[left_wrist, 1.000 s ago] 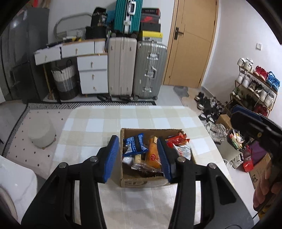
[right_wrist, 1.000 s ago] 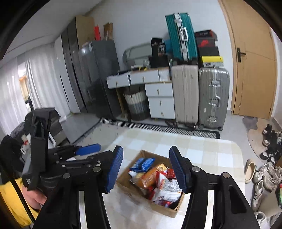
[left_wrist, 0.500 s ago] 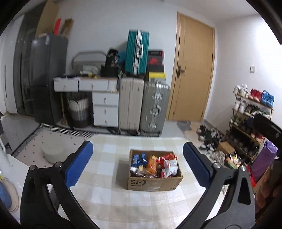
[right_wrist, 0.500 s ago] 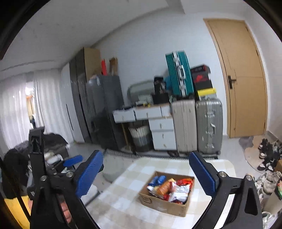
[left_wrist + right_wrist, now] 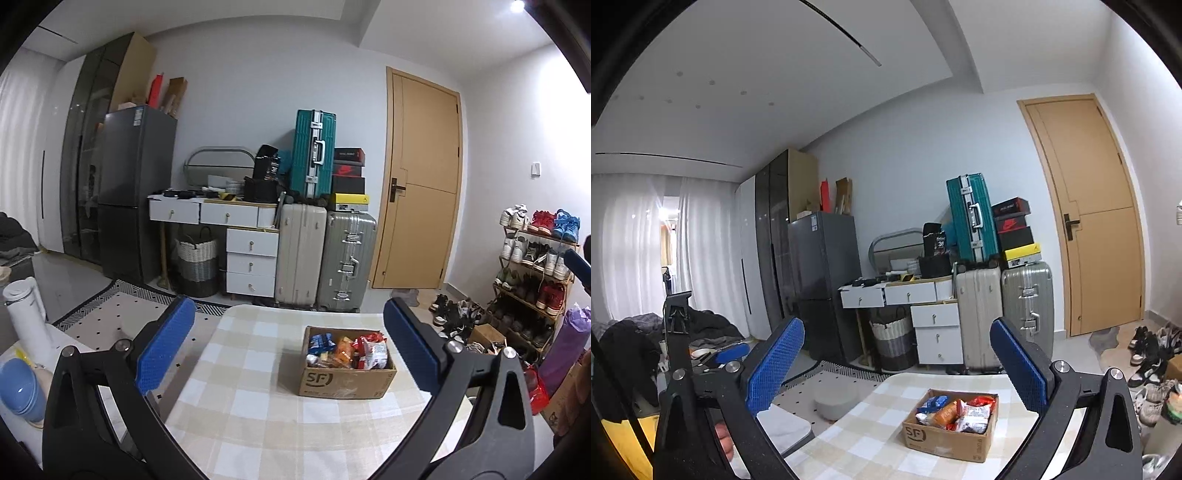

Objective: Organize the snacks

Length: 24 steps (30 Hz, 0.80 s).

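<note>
The left tongs (image 5: 288,343) stand wide apart with nothing between their blue pads, held back from the checked surface (image 5: 251,402). Toward the surface's far right lies an open cardboard box (image 5: 347,380), well apart from both tools, packed with snack packets (image 5: 347,350). The right tongs (image 5: 897,363) are just finishing spreading, also empty, with the box lying low between their pads in that view.
</note>
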Tool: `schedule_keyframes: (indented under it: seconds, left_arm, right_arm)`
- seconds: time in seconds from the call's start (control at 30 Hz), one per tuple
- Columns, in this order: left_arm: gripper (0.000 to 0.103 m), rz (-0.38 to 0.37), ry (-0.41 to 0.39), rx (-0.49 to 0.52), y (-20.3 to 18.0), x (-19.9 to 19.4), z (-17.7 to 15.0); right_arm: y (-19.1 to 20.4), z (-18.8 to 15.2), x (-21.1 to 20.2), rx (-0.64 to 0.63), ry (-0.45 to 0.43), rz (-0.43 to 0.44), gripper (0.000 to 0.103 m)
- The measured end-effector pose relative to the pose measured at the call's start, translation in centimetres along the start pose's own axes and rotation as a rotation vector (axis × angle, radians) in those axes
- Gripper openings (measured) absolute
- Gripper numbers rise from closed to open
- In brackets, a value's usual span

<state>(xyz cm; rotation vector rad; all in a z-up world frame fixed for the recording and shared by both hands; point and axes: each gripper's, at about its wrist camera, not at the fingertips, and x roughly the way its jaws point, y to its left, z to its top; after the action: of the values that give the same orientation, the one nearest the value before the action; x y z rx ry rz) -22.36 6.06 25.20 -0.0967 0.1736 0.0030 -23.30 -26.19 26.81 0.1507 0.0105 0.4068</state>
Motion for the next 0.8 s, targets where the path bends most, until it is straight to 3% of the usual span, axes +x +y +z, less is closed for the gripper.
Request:
schedule_keyframes:
  seconds: [0.27,0.43,0.5,0.6,0.67,0.8]
  left_arm:
    - [0.102,0.038,-0.033,-0.012,3.2,-3.8,-1.8]
    - [0.102,0.045,-0.015,0.003,3.6,-1.4,-4.1]
    - [0.102,0.054,0.016,0.005,3.5,0.7,-5.6]
    - [0.102,0.071,0.056,0.009,3.3,4.8,-7.8]
    - [0.102,0.069,0.094,0.012,2.8,8.3,-9.5]
    - [0.102,0.080,0.161,0.005,2.0,15.3,-12.3]
  right_arm:
    - [-1.1,-3.3,-1.7,-0.013,-0.002,-0.059,0.103]
    - [-2.4,-6.4,-0.8,-0.036,0.016,-0.100,0.103]
    - [-3.1,-7.8,0.1,-0.034,0.031,-0.124,0.103]
    - [-4.0,-10.1,1.9,-0.071,0.032,-0.254,0.103]
    - [-4.5,-11.9,3.1,-0.104,0.044,-0.296,0.103]
    - [-6.0,-15.0,6.1,-0.071,0.127,-0.244,0.103]
